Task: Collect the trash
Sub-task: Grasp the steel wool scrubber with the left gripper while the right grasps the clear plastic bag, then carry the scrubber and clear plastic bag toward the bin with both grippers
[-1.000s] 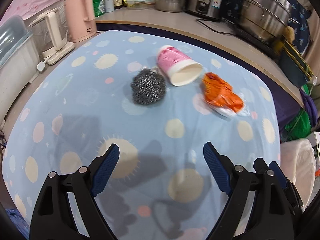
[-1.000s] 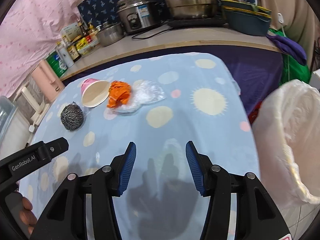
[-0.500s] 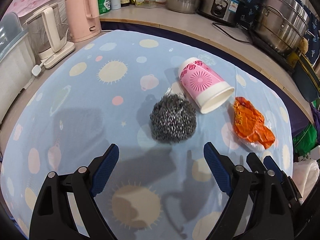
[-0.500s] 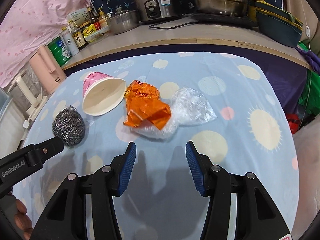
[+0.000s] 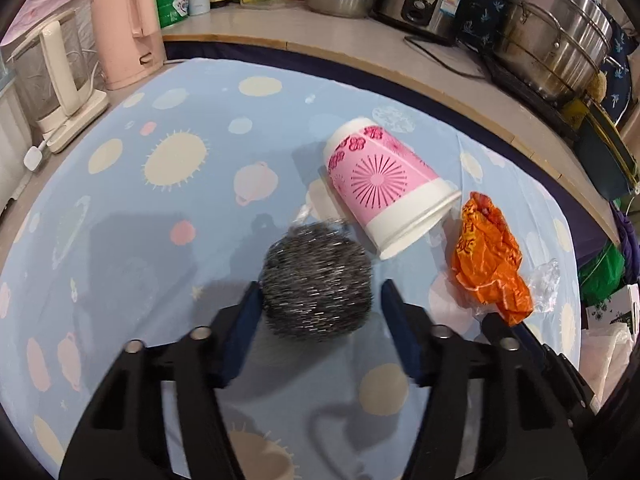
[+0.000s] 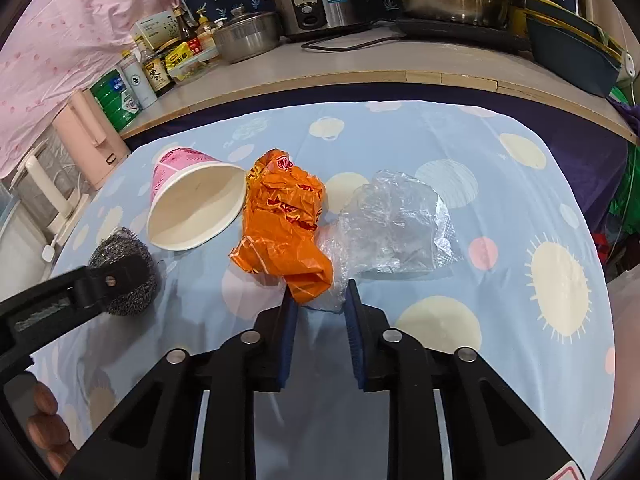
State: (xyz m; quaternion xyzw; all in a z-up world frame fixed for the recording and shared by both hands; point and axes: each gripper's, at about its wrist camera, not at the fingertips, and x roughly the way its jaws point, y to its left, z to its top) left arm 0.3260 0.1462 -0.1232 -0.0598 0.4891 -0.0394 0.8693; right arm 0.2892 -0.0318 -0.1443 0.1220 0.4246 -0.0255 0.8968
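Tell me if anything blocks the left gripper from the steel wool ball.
Nothing visible does. The steel wool ball already sits between the open fingers of the left gripper. The pink cup lies just beyond the ball.

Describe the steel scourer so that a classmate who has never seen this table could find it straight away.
Start at the blue tablecloth with cream suns. Find the tipped-over pink-and-white paper cup and look just in front of its side. There sits the round grey steel-wire scouring ball, the only metallic, bristly item among paper and plastic litter.
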